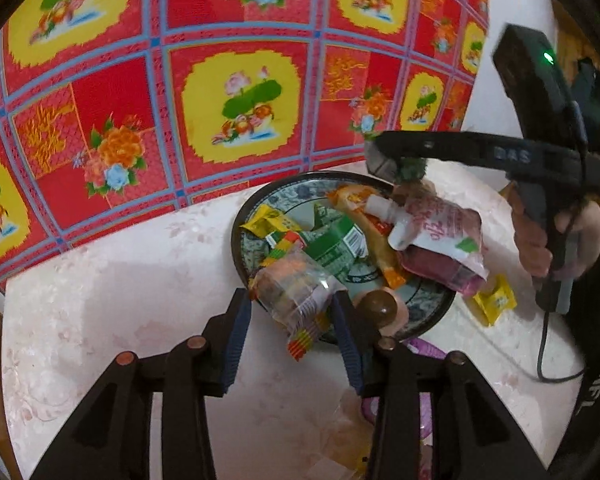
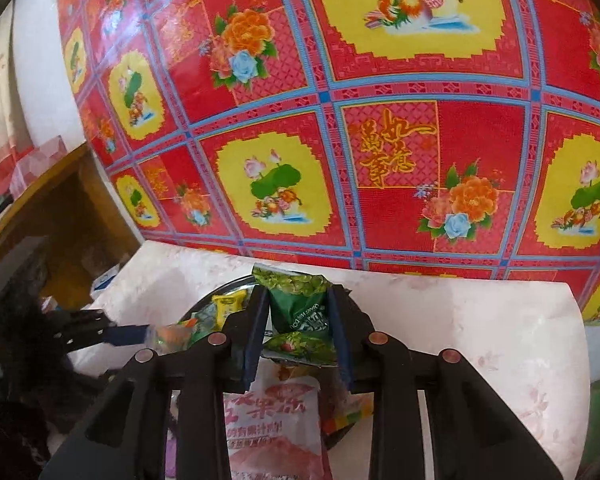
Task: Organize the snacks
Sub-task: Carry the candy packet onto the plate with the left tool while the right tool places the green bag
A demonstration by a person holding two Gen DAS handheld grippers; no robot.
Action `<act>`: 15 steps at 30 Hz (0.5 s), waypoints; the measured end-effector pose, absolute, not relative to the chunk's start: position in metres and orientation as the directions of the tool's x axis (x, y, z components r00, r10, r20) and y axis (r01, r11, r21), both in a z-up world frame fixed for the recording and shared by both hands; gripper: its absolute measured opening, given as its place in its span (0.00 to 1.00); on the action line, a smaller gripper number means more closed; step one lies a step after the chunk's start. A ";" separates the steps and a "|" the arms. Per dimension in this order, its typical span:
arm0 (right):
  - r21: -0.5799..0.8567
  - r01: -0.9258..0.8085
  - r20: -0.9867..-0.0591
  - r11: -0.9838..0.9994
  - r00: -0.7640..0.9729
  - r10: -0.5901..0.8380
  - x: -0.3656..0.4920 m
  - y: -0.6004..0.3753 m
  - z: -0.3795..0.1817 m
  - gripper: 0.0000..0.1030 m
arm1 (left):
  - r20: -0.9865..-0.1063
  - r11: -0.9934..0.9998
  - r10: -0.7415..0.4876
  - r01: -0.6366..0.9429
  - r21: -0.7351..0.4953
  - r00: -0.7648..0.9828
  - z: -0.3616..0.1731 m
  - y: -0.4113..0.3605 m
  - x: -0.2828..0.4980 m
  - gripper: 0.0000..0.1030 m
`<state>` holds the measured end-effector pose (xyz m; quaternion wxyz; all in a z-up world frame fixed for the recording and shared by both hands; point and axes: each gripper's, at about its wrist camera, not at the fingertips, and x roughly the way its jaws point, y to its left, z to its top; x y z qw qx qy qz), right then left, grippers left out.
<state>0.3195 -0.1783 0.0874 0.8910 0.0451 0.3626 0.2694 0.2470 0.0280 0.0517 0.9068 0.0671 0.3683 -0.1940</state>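
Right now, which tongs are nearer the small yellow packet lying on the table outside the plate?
Right. The right tongs hover over the plate's far side, near the yellow packet. The left tongs grip a clear packet across the plate.

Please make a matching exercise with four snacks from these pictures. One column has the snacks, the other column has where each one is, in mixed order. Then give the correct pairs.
Snacks:
1. green packet
2. clear packet with orange contents
3. pink spouted pouch
4. small yellow packet

Places:
A. lying on the table, outside the plate
B. between the fingers of the left gripper
C. lying over the plate's right side
D. between the fingers of the right gripper

Pairs: 1-D, 2-B, 3-C, 4-A
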 end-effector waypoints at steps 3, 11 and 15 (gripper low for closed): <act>0.232 -0.446 -0.634 0.864 0.604 0.482 0.321 -0.172 0.086 0.31 | -0.695 0.918 -0.299 0.397 -0.022 0.654 0.052 0.028 0.248 0.46; 0.224 -0.417 -0.665 0.881 0.595 0.451 0.327 -0.168 0.080 0.47 | -0.686 0.935 -0.289 0.350 -0.052 0.668 0.057 0.037 0.249 0.57; 0.241 -0.414 -0.633 0.878 0.618 0.465 0.322 -0.174 0.088 0.49 | -0.656 0.927 -0.327 0.365 -0.084 0.680 0.062 0.040 0.244 0.57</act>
